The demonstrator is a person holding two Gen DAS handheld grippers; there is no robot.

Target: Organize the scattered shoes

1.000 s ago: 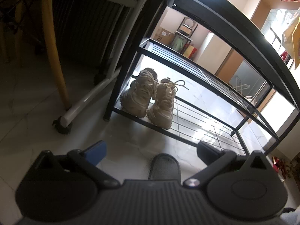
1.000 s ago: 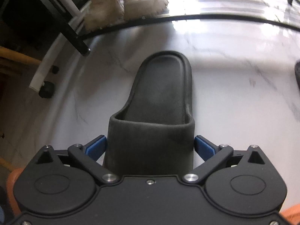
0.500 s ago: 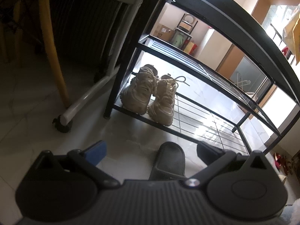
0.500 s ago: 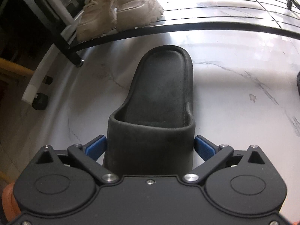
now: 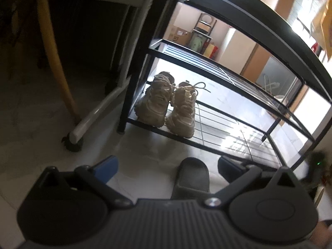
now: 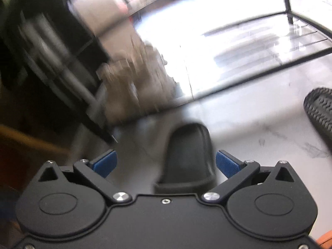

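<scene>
Black slipper [image 6: 187, 157] lies on the pale marble floor [image 6: 259, 124] between the right gripper's [image 6: 166, 162] spread blue fingers, untouched. The left gripper [image 5: 166, 166] is also spread. Beyond, beige sneakers [image 5: 166, 108] sit on the black shoe rack's [image 5: 228, 78] bottom shelf.

You've got a black slide slipper [image 5: 192, 174] on the pale floor before the black shoe rack [image 5: 186, 139]; beige laced sneakers [image 5: 169, 105] sit paired, upright, on its bottom shelf's left end.
</scene>
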